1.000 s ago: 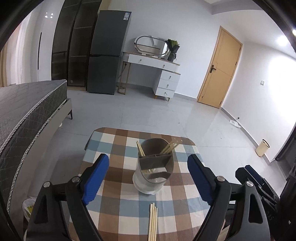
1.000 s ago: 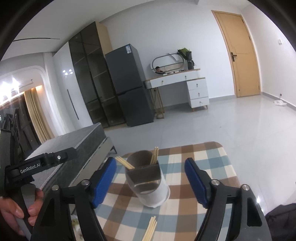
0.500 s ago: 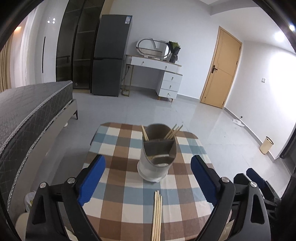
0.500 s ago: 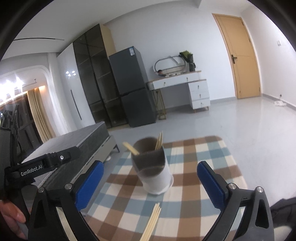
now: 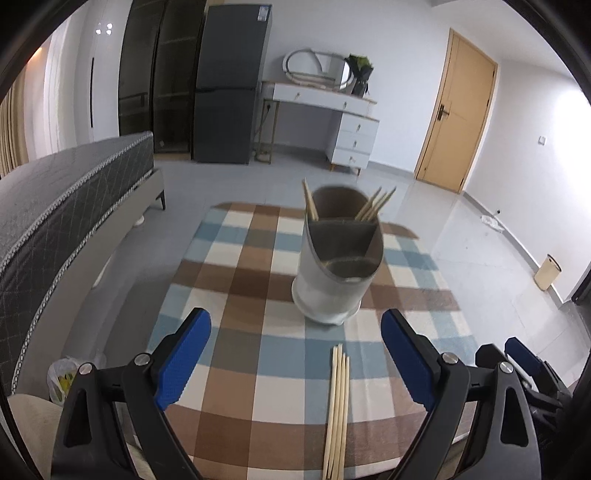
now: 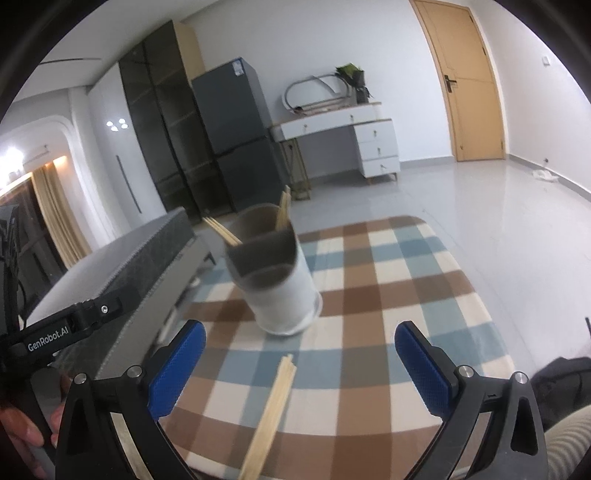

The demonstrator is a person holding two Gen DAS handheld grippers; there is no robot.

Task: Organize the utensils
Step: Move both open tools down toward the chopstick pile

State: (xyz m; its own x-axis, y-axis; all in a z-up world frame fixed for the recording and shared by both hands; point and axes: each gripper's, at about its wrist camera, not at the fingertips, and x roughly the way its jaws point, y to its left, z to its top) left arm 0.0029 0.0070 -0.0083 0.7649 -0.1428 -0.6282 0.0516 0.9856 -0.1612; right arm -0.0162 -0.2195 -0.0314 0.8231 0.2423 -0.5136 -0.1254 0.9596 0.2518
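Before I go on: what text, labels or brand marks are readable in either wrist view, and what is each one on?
"GenRobot.AI": white lettering on the black body of the left gripper, seen at the left edge of the right wrist view.
Sticker at the top of the dark fridge: too small and blurred to read in either view.
Nothing readable on the utensil holder, the chopsticks or the checked tablecloth.

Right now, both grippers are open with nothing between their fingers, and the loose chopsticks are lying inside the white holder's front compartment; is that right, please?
Not quite. The left gripper and right gripper are open and empty, but the loose chopsticks lie flat on the checked tablecloth, in front of the white holder, not inside it. The left wrist view shows this. Other chopsticks stand in its back compartments.
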